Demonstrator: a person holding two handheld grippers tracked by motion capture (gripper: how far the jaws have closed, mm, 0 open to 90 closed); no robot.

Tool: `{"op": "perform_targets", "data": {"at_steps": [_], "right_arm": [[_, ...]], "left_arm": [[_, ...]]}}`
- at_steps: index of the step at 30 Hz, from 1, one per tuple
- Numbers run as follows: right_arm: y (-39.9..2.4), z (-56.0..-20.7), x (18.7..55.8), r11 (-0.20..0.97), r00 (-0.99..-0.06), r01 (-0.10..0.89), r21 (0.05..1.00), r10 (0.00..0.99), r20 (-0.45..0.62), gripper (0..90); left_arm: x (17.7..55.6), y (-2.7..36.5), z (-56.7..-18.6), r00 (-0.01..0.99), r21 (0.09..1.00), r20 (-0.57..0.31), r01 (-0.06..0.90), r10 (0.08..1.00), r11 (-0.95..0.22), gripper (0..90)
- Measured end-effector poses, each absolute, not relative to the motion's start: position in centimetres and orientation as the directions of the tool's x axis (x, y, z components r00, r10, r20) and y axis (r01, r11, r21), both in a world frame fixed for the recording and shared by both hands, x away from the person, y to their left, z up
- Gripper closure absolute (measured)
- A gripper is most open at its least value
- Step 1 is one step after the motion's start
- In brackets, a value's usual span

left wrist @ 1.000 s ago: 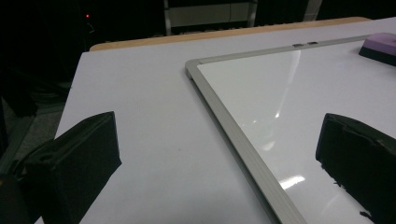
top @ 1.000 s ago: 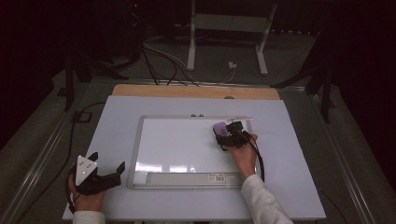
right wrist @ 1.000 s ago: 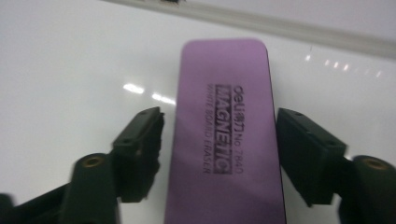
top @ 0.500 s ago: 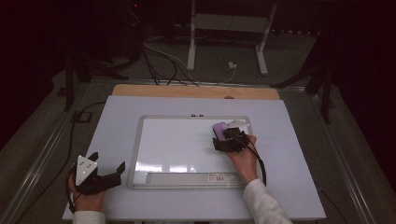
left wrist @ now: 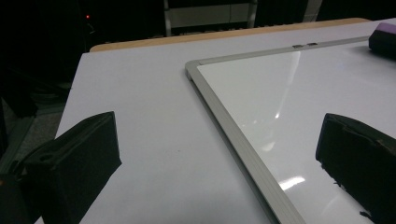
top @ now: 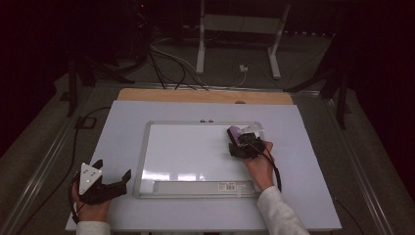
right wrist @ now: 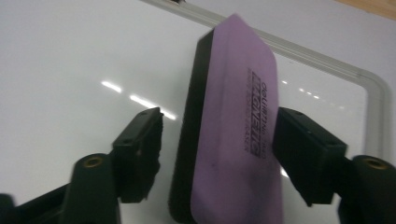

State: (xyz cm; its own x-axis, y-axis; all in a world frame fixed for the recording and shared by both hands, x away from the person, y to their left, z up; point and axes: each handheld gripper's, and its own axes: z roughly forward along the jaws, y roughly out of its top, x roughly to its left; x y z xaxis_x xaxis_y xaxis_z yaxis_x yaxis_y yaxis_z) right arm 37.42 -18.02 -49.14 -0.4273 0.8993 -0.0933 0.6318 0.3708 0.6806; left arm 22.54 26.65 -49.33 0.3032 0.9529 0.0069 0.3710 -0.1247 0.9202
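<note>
The right tongs [right wrist: 217, 140] straddle a purple whiteboard eraser [right wrist: 233, 135] that lies on the whiteboard [right wrist: 70, 70] near its far corner. Their jaws have just been closing; the right pad looks to touch the eraser's side, while a gap shows at the left pad. The left tongs [left wrist: 219, 154] rest spread and empty on the bench [left wrist: 140, 116], over the whiteboard's near left edge.

A pale table [top: 122, 127] with a wooden far edge carries a silver-framed whiteboard [top: 186, 147].
</note>
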Motion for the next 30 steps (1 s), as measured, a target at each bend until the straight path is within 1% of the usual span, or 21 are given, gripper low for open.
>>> {"op": "perform_targets", "data": {"at_steps": [2,4,7,8,9,15,18,21,25,30], "right_arm": [[-18.0,-49.2,37.5,0.385,-0.412,0.64,0.665,0.903,-0.126,40.0],[-18.1,-49.4,37.6,0.387,-0.406,0.651,0.653,0.904,-0.131,43.6],[-18.4,-49.4,37.7,0.369,-0.388,0.654,0.661,0.913,-0.125,53.5],[-18.5,-49.3,37.7,0.354,-0.381,0.656,0.666,0.918,-0.113,59.5],[-18.6,-49.2,37.7,0.345,-0.377,0.653,0.674,0.92,-0.106,62.4],[-20.0,-48.0,37.9,0.263,-0.313,0.633,0.728,0.947,-0.07,63.2],[-21.2,-47.6,38.3,0.195,-0.258,0.65,0.735,0.966,-0.028,63.2],[-22.2,-47.6,38.6,0.158,-0.22,0.659,0.736,0.975,-0.012,63.1],[-23.0,-47.9,38.8,0.138,-0.185,0.673,0.727,0.983,-0.015,63.1],[-23.1,-48.4,39.1,0.123,-0.165,0.687,0.717,0.986,-0.011,63.0]], "left_arm": [[22.5,26.7,-49.3,0.303,0.92,0.005,0.371,0.953,-0.123,0.6],[22.5,26.7,-49.3,0.303,0.92,0.007,0.37,0.953,-0.124,0.6],[22.5,26.7,-49.3,0.302,0.921,0.006,0.37,0.953,-0.123,0.6],[22.5,26.7,-49.3,0.302,0.921,0.005,0.37,0.953,-0.122,0.6],[22.5,26.7,-49.3,0.302,0.921,0.005,0.371,0.953,-0.123,0.6],[22.5,26.7,-49.3,0.301,0.921,0.005,0.37,0.954,-0.122,0.6],[22.5,26.7,-49.3,0.302,0.921,0.006,0.37,0.953,-0.123,0.6],[22.5,26.7,-49.3,0.303,0.92,0.006,0.371,0.953,-0.124,0.6],[22.5,26.6,-49.3,0.302,0.921,0.006,0.37,0.953,-0.123,0.6],[22.5,26.7,-49.3,0.303,0.92,0.006,0.371,0.953,-0.124,0.6]]}}
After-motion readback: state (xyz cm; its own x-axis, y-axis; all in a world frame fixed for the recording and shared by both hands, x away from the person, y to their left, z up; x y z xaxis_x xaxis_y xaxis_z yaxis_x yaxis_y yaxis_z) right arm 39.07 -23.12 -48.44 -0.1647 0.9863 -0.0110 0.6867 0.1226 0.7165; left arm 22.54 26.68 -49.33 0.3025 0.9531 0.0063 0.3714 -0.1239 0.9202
